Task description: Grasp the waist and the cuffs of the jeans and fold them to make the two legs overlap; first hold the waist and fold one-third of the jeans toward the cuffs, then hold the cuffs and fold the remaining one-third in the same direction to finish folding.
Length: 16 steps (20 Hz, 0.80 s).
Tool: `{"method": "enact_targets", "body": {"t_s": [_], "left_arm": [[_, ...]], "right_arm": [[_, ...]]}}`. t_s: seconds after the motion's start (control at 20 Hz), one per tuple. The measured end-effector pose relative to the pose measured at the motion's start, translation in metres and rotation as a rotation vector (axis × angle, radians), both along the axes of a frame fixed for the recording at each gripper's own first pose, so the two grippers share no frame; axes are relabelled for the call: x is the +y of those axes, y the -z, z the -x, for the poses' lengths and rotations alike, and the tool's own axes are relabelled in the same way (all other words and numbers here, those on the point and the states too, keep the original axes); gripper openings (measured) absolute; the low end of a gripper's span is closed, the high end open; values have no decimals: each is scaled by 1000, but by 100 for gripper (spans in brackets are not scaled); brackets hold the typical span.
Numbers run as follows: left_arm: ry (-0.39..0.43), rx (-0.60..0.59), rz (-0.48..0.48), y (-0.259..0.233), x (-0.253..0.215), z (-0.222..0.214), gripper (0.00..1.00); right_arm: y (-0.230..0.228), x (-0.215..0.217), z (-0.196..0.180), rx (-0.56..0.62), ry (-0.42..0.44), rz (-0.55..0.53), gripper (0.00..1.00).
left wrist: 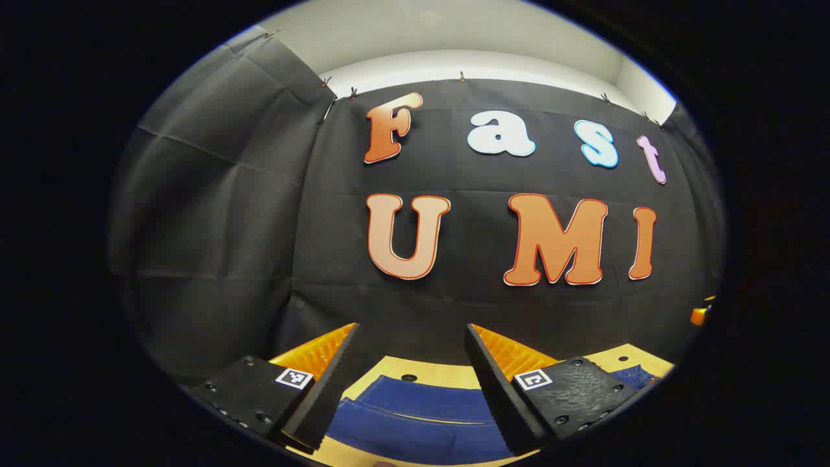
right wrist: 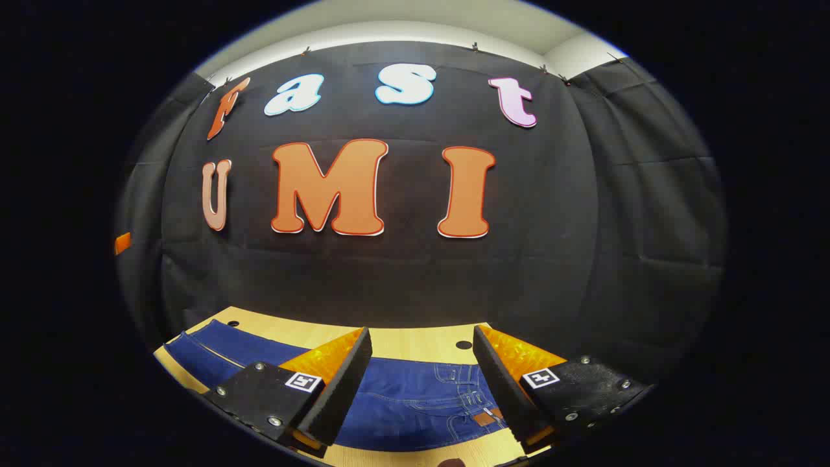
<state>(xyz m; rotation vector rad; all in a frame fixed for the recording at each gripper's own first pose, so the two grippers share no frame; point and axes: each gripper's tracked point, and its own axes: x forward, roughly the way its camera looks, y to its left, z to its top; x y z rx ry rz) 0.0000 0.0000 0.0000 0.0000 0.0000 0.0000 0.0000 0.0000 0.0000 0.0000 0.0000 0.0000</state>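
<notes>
**Both grippers held open above unfolded jeans**

The left gripper [left wrist: 411,383] is held above the pale wooden tabletop [left wrist: 428,370], its two fingers spread wide with nothing between them. The right gripper [right wrist: 421,386] is likewise spread and empty. Neither is touching cloth.

The dark blue denim jeans [right wrist: 415,402] are laid flat on the tabletop, running from side to side. In the right gripper view the stitched pocket and waist end with a small brown patch [right wrist: 483,419] is seen between the fingers; in the left gripper view a plain stretch of leg [left wrist: 421,415] is seen below the fingers.

Several risks can be judged from here. If only the top layer of denim is pinched, the fold would be dragged unevenly and the legs would not overlap. If the two grippers are lifted at different rates, the heavy cloth could be twisted or slid toward the tabletop's edge.

Small round holes [right wrist: 463,345] are set into the tabletop behind the jeans. The black cloth wall [right wrist: 415,279] stands close behind. Nothing is seen lying between the grippers and the jeans.
</notes>
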Motion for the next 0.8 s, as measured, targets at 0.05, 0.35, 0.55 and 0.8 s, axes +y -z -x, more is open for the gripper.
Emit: {"method": "enact_targets", "body": {"t_s": [0.05,0.35,0.55,0.8], "left_arm": [[3,-1,5,-4,-2,-2,97],[34,-21,17,-5,-17,-22,95],[34,-15,54,6,-13,-26,95],[44,14,-10,13,-2,-26,97]], "right_arm": [[-4,-2,-3,-8,4,11,100],[-17,-8,4,-43,16,43,100],[-15,2,-5,-16,-12,49,97],[-17,16,-7,-39,-25,58,97]]}}
